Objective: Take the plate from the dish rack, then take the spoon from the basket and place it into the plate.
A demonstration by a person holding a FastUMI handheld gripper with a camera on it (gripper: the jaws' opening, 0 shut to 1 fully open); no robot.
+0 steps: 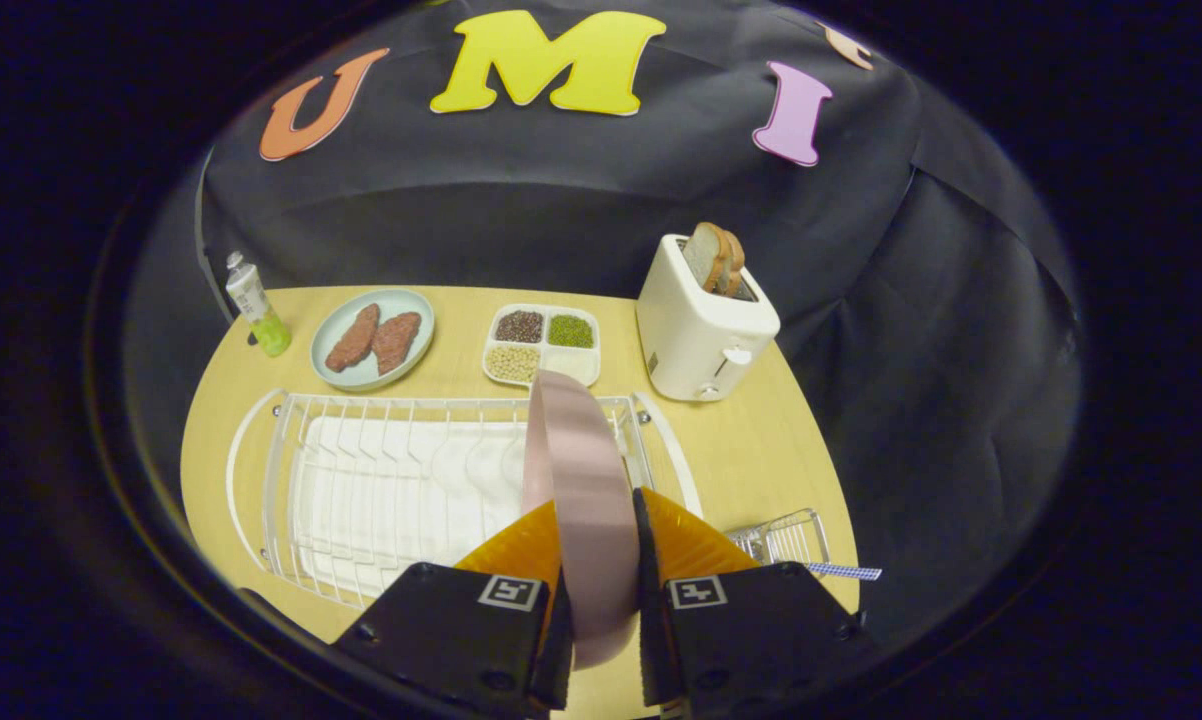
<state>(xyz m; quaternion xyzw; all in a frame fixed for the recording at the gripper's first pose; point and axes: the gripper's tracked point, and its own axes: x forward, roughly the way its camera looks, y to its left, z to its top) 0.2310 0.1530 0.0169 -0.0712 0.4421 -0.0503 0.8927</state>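
Tongs are closed on the plate: both fingers are pressed against its faces, one on each side, with the plate held edge-on and upright between them. The plate is seen to rise from between the fingers and extend ahead of them, its upper rim reaching out over the rack. Whether its lower rim is clear of the rack wires cannot be told.

Handling, as judged: the plate appears rigid, smooth-surfaced and probably slippery; likely ceramic or hard plastic, so moderate weight and some fragility are assumed. A grip across the two faces near the rim, as held now, is considered sound, though with most of the plate ahead of the fingers, a swing or slide about the grip point is possible if pressure is eased. A flat set-down is expected to call for a roll of the wrist.

Pose: the tongs are pointed forward and downward over the near edge of the rack, fingers level with one another, plate plane vertical and in line with the tongs' axis.

Spoon: its handle is seen protruding from the basket, just to the right of the right finger, on the table. It is not yet taken.

Beyond the rack, a toaster is noted ahead and to the right.
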